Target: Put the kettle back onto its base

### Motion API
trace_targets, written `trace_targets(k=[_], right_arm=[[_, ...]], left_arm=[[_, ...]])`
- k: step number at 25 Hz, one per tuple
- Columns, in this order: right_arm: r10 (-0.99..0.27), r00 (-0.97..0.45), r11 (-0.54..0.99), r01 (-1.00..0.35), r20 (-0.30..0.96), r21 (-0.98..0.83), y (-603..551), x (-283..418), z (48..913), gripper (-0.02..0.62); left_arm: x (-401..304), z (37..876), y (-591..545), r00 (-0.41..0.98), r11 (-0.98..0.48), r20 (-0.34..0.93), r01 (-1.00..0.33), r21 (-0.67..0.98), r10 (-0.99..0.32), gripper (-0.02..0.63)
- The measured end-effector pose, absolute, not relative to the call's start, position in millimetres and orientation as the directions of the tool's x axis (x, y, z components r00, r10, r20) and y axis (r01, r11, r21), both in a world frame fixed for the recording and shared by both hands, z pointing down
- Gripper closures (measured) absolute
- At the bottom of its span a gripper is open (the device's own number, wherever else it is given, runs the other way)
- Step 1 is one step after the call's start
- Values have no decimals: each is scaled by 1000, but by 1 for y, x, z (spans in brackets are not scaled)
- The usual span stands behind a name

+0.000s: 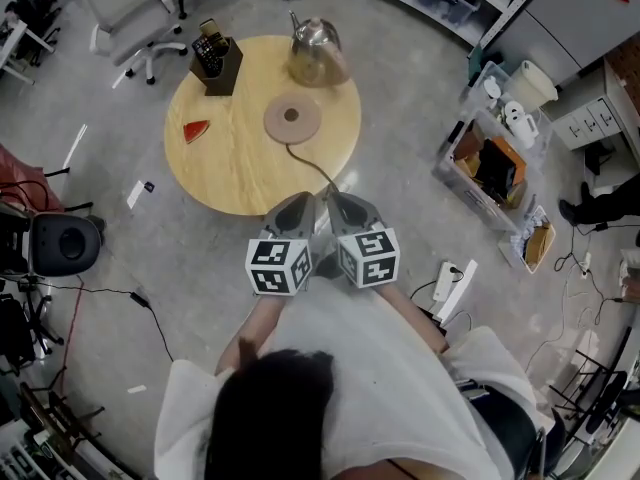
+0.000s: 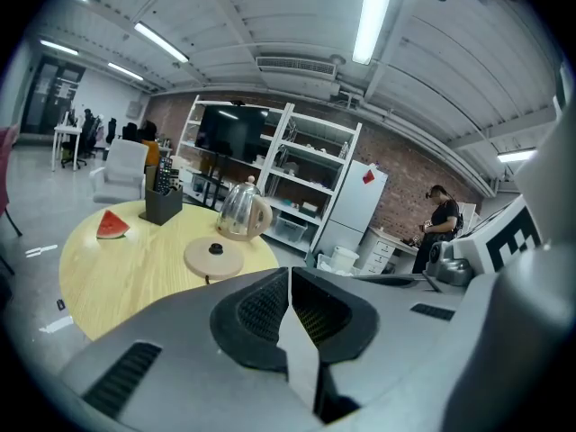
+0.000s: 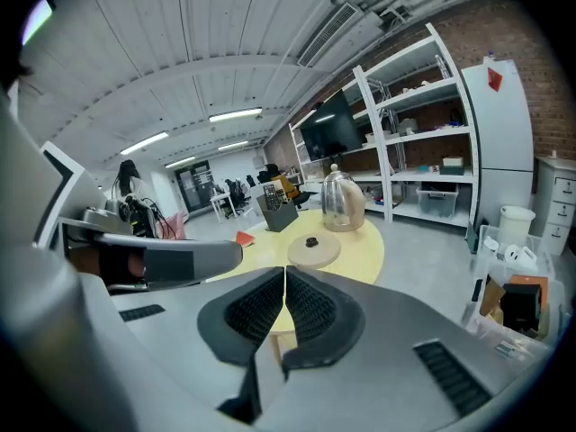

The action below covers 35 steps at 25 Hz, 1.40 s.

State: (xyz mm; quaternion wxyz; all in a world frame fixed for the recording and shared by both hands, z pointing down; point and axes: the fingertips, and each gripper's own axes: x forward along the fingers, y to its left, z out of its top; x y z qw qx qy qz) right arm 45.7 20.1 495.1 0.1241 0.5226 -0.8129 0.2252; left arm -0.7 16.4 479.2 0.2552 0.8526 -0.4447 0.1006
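Observation:
A glass kettle [image 1: 317,53] with a tan handle stands on the far side of the round wooden table [image 1: 220,163], apart from its round tan base [image 1: 292,120], which lies near the table's middle with its cord running off the near edge. The kettle [image 2: 243,210] and base [image 2: 214,256] also show ahead in the left gripper view, and the kettle [image 3: 342,199] and base [image 3: 312,250] in the right gripper view. My left gripper [image 1: 297,213] and right gripper [image 1: 345,211] are side by side just short of the table's near edge, both shut and empty.
On the table sit a black holder with remotes [image 1: 216,60] and a red watermelon slice [image 1: 196,130]. A white office chair [image 1: 125,13] stands beyond the table. Crates of clutter [image 1: 495,163] and a power strip [image 1: 449,286] lie on the floor at right, a black speaker [image 1: 62,243] at left.

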Motion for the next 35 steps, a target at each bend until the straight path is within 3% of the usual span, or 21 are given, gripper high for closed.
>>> trace_targets(k=[35], right_arm=[[-730,-488,433,-872,478,-229,-28,92,512,568]], left_arm=[[55,490,-33,548,-427,409,-832,354,-730,571]])
